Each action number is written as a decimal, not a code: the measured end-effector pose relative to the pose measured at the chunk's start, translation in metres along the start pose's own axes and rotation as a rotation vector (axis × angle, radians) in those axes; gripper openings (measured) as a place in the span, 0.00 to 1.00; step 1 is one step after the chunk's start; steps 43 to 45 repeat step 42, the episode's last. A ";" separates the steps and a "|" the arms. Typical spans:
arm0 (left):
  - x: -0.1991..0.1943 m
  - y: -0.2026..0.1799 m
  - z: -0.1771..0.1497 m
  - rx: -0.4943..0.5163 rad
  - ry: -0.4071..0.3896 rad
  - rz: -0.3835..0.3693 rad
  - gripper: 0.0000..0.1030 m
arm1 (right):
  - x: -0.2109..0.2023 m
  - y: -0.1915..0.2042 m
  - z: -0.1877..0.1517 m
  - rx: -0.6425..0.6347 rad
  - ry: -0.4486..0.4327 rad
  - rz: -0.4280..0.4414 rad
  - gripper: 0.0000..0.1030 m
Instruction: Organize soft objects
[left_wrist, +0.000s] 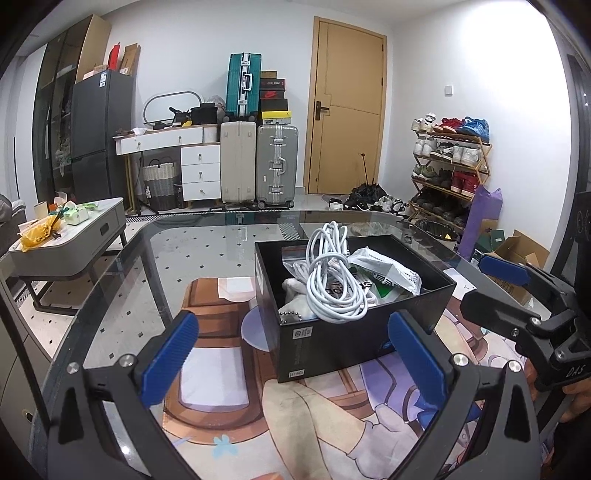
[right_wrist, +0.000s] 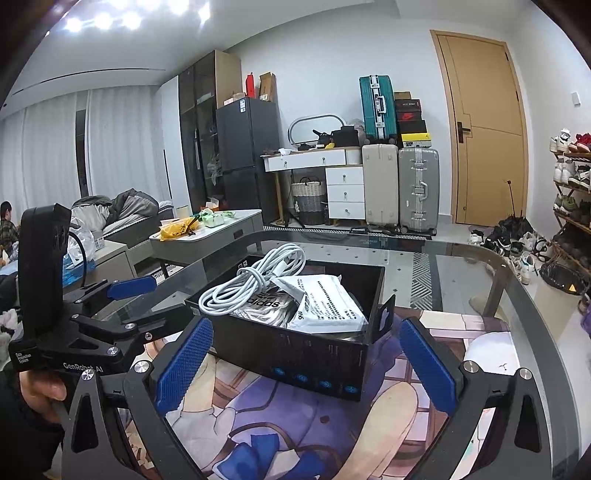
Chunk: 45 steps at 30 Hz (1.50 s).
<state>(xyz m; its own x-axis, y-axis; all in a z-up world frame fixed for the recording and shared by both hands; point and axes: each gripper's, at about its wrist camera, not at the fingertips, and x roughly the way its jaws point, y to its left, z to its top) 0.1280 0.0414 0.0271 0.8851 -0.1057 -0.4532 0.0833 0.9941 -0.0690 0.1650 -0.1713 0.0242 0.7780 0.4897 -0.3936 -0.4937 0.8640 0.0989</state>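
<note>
Though near, box (left_wrist: 354, 291) beyond hand-held gripper (left_wrist: 295, 350).

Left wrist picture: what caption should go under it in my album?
Two open claws, left and right, wait beside a black box holding a white cable and plastic bags.

- Left gripper (left_wrist: 293, 354) sits at 6 o'clock with its blue pads spread wide, nothing between them.
- Black box (left_wrist: 354, 317) is dead centre on the glass table (left_wrist: 147, 266), stuffed with a coiled white cable (left_wrist: 330, 277) and a white plastic bag (left_wrist: 384, 273).
- Right gripper (left_wrist: 506, 280) pokes in at 3 o'clock, beside the box, not touching it.
- Suitcases (left_wrist: 258, 166) stand way back at 12 o'clock.
</note>
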 end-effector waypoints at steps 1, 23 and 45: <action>0.000 0.000 0.000 0.002 -0.001 0.001 1.00 | 0.001 0.000 0.000 0.001 0.000 0.000 0.99; 0.000 0.002 0.001 -0.005 -0.011 0.002 1.00 | -0.002 0.007 -0.002 -0.031 -0.033 -0.054 0.99; -0.003 0.005 0.003 0.000 -0.022 0.016 1.00 | -0.003 0.007 -0.002 -0.045 -0.029 -0.056 1.00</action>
